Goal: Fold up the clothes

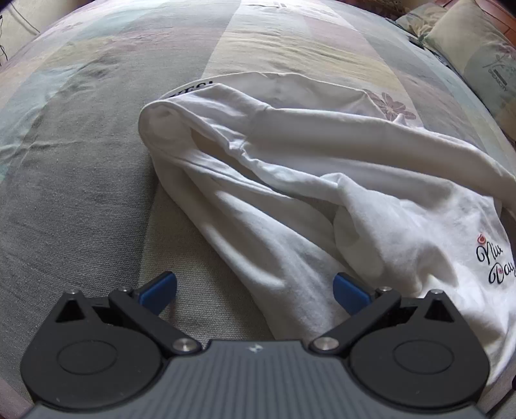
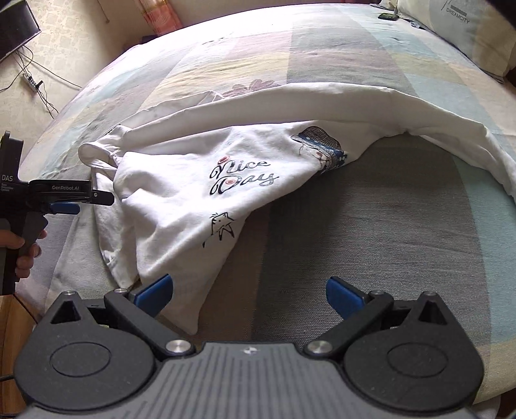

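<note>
white shirt crumpled on bed, both tools spread.

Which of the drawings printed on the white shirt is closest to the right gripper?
The little cat sketch; it sits below the "Nice Day" lettering, while the hat drawing lies farthest from the right gripper.

One white T-shirt lay crumpled on one bed, whose cover was a patchwork of pale colour blocks. Two grippers were in view near the shirt: the left gripper at its near edge and the right gripper just beside its lower corner, each with two blue fingertips spread apart. One hand gripped the left tool's handle. One pillow sat at the bed's far end. Beyond the bed's far left side, one power strip lay on the floor.
</note>
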`<state>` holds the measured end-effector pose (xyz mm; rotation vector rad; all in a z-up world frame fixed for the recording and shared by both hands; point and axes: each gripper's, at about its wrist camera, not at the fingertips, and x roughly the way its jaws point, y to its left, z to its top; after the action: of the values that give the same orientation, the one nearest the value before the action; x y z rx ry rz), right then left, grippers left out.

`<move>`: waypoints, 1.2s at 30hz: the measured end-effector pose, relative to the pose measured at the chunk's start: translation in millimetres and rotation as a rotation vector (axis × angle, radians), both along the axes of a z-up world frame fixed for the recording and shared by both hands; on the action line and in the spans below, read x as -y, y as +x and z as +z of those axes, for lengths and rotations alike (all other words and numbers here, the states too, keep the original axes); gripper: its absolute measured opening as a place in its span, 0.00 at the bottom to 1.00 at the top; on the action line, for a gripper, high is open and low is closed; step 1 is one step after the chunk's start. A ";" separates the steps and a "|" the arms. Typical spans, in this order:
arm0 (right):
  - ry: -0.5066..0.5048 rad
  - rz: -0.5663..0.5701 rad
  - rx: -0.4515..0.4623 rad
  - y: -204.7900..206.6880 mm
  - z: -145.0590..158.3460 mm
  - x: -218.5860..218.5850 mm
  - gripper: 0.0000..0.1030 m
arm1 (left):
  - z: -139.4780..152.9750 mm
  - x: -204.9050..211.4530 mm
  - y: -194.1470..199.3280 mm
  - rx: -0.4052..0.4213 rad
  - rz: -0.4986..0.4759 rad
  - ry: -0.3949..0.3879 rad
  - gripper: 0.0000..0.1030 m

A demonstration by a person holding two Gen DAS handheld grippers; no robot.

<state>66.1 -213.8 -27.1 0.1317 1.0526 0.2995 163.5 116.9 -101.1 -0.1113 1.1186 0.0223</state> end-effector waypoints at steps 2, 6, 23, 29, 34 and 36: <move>-0.003 0.008 0.001 1.1 -1.4 -3.5 1.00 | -3.1 13.8 0.9 -0.004 -0.045 -0.007 0.99; 0.007 0.009 -0.016 2.1 -2.7 -7.2 1.00 | 0.4 24.7 12.9 0.010 -0.044 -0.007 0.99; 0.084 0.201 0.021 -14.2 22.0 -50.3 1.00 | -5.4 -26.0 62.4 -0.016 0.282 0.003 0.99; 0.083 0.146 0.009 -17.7 17.1 -34.4 1.00 | -9.1 -15.7 63.4 -0.043 0.183 0.135 1.00; 0.078 0.127 0.015 -19.6 15.8 -25.8 1.00 | 2.9 -20.5 46.2 -0.067 0.070 0.361 1.00; 0.075 0.122 0.019 -20.4 15.2 -23.1 1.00 | 8.9 -32.5 41.2 -0.076 0.077 0.461 1.00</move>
<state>45.7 -190.8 -11.9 0.1320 1.0326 0.4496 204.7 149.4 -92.2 0.2605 1.1591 0.3532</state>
